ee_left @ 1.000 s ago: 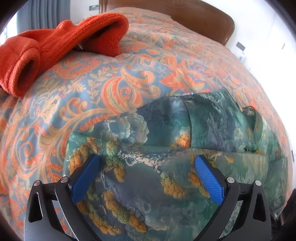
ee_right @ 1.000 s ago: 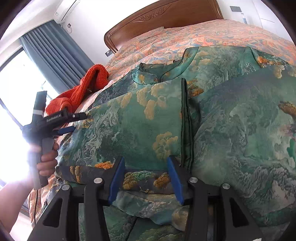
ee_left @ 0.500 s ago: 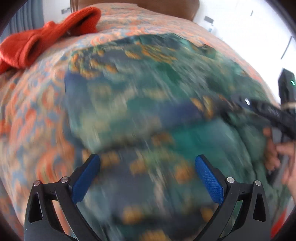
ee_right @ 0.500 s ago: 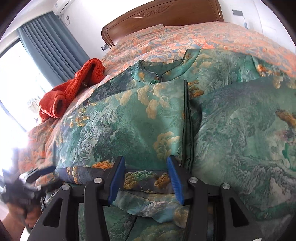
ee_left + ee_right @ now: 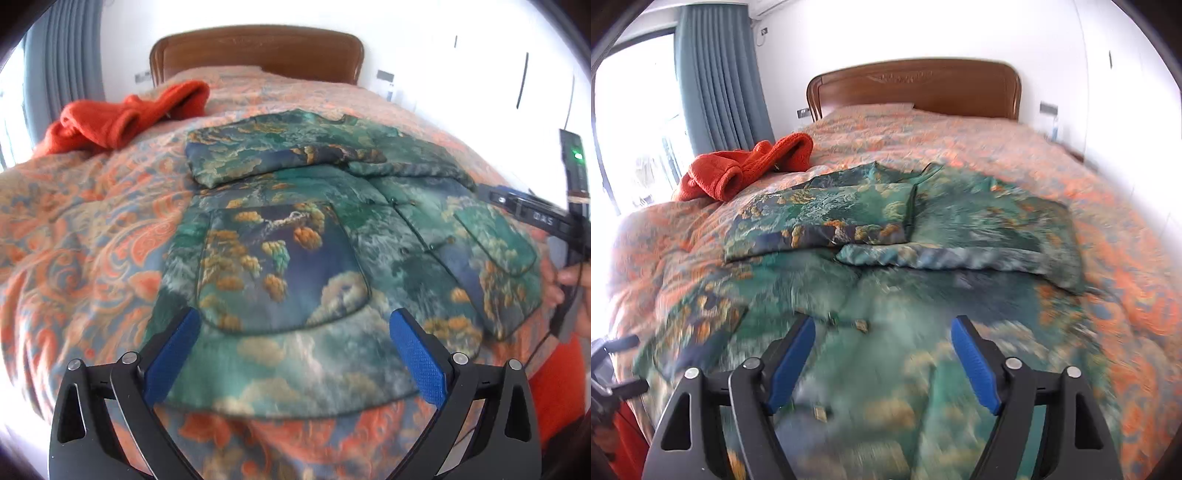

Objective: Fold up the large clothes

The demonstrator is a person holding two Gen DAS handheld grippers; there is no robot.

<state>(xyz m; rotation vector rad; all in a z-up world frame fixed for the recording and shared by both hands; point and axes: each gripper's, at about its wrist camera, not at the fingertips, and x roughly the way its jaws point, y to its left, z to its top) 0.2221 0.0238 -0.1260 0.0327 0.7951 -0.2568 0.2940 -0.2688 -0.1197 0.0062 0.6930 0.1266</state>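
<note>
A green patterned jacket (image 5: pixel 314 236) lies flat on the bed with both sleeves folded across its chest; it also shows in the right wrist view (image 5: pixel 886 295). My left gripper (image 5: pixel 291 350) is open and empty, hovering above the jacket's lower left hem and front pocket (image 5: pixel 280 266). My right gripper (image 5: pixel 882 362) is open and empty above the lower middle of the jacket, near its button line. The right gripper's body shows at the right edge of the left wrist view (image 5: pixel 546 218), held in a hand.
An orange fleece garment (image 5: pixel 122 118) lies at the bed's far left, also in the right wrist view (image 5: pixel 746 166). The orange-and-blue paisley bedspread (image 5: pixel 74 240) covers the bed. A wooden headboard (image 5: pixel 916 88) and blue curtain (image 5: pixel 720 81) stand behind.
My right gripper has let go of the folded sleeve, opened wider and pulled back toward the hem. My left gripper has swung back to the jacket's lower left, staying open.
</note>
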